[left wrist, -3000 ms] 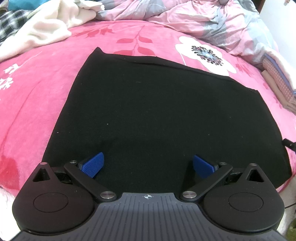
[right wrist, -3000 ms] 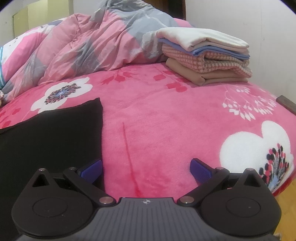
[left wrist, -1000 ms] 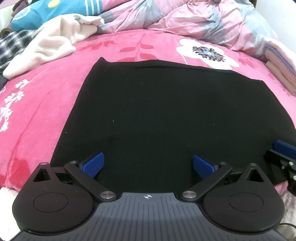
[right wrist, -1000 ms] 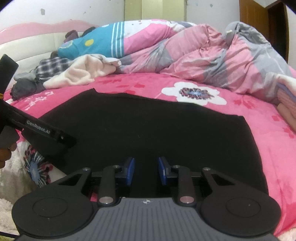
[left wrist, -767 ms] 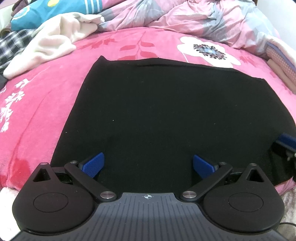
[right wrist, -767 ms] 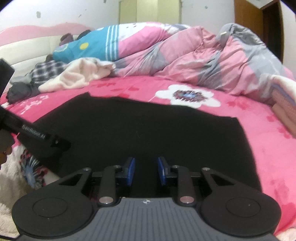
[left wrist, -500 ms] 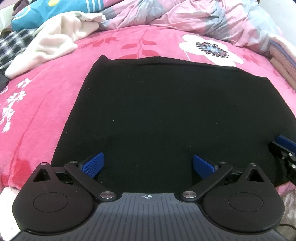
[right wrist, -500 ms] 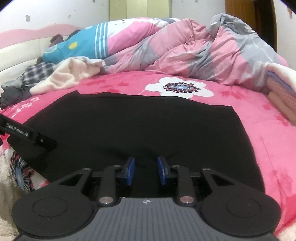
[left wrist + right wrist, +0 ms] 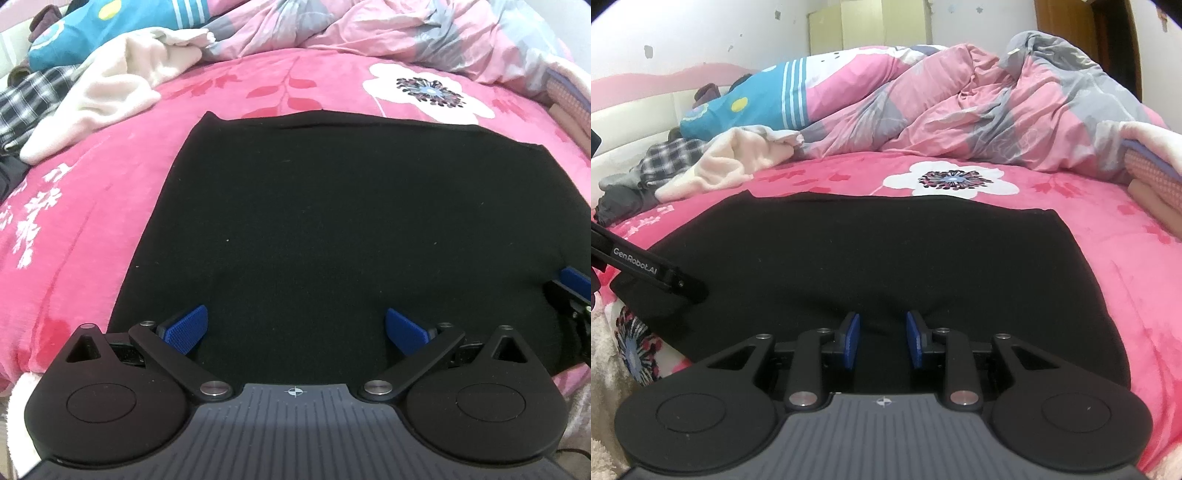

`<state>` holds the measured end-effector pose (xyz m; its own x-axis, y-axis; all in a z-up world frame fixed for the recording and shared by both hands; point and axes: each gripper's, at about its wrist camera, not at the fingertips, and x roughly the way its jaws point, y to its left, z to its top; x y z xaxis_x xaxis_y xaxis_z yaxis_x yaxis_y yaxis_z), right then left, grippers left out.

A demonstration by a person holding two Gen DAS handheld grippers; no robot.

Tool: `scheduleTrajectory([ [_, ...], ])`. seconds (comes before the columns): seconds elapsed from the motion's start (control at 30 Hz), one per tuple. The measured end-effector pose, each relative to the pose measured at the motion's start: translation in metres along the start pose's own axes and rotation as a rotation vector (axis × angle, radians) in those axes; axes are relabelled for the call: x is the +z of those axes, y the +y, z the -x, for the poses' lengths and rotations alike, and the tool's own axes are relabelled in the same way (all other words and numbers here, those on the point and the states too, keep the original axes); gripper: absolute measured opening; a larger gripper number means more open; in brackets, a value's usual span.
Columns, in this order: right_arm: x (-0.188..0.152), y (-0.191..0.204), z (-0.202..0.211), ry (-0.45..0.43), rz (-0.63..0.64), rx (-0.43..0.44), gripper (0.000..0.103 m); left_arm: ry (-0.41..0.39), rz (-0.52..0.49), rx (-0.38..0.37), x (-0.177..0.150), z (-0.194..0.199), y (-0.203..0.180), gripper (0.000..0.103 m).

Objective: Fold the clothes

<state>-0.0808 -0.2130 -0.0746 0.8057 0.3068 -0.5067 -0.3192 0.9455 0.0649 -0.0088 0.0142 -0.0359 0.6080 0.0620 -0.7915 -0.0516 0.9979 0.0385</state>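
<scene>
Right wrist view: our right gripper [image 9: 882,341] pinches the flat black cloth garment's [image 9: 886,251] near hem; our left gripper [image 9: 294,328] gapes wide; folding seems unfinished.

A bedroom with a bed spread in bright pink.

The bed [image 9: 1115,236] wears a pink blanket printed with white flowers. A rumpled pink and grey quilt [image 9: 979,110] is heaped at the far side, with a blue striped pillow [image 9: 750,103] against the pale padded headboard [image 9: 639,118]. Behind rises a white, chipped wall [image 9: 701,33], a cream cupboard [image 9: 868,24] and a brown wooden door [image 9: 1071,22].
</scene>
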Motion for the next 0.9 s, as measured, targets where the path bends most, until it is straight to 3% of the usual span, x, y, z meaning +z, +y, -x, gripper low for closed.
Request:
scheduleTrajectory([
  [0.27,-0.0038,-0.0018,0.0,-0.017,-0.011,0.012,0.03,-0.008,-0.006,0.016,-0.0024,0.0011,-0.0023,0.103],
  [0.9,-0.0083,-0.0012,0.0001,-0.036,-0.02,0.015,0.031,-0.034,-0.015,-0.034,-0.0065,-0.0019,0.0044,0.103],
])
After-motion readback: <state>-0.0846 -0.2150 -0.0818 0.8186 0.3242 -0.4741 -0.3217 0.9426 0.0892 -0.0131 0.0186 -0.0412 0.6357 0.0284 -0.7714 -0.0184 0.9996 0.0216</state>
